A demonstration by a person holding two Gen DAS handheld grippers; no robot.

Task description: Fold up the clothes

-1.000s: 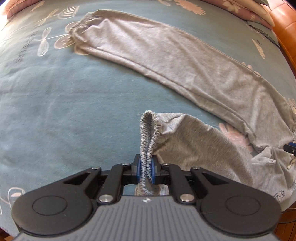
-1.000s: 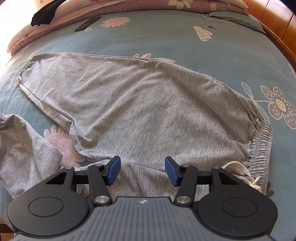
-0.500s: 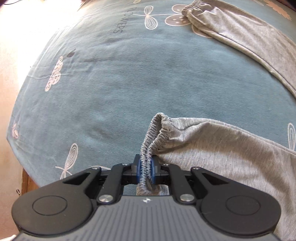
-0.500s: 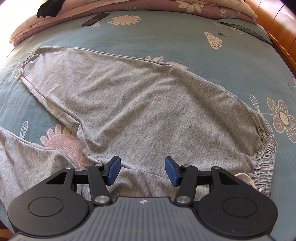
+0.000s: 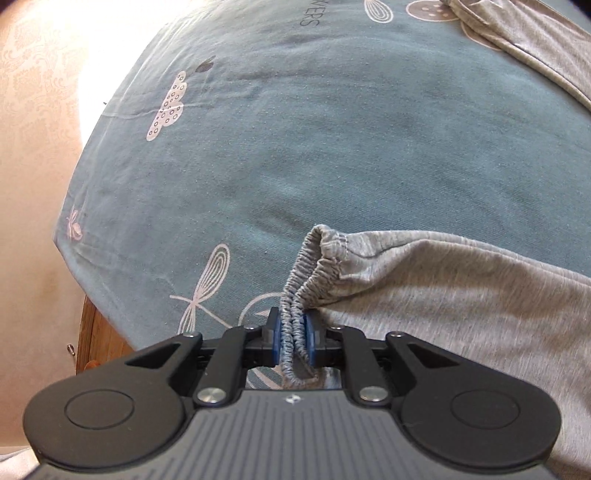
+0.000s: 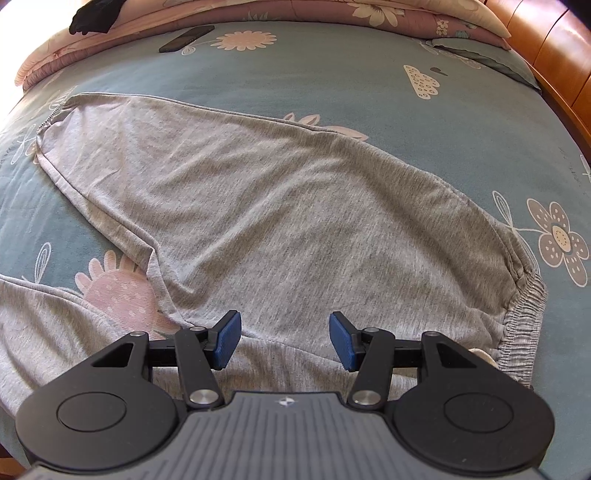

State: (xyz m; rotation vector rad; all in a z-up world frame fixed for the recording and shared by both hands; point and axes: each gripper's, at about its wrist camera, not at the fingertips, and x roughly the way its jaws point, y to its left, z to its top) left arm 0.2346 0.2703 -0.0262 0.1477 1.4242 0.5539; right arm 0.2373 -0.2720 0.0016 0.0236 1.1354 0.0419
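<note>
grey sweatpants (image 6: 280,221) spread across frame centre on teal floral bedsheet (image 6: 332,81); left gripper (image 5: 293,341), lower centre, jaws easing apart with elastic ankle cuff (image 5: 295,332) still pinched between pads; right gripper (image 6: 284,339) half open, empty, over waist area.

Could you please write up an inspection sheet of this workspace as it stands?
Surface: teal floral bedsheet, smooth.
Job's things: grey sweatpants spread out flat, legs apart; white drawstring at the waistband.
Clutter: dark phone and a black garment near the pink quilt.
Grippers: left hand-held gripper pinches the elastic leg cuff, its jaws opening; right hand-held gripper open above the sweatpants' crotch area, holding nothing.
Cables: nothing seen.
Surroundings: wooden bed frame; pale floor.
</note>
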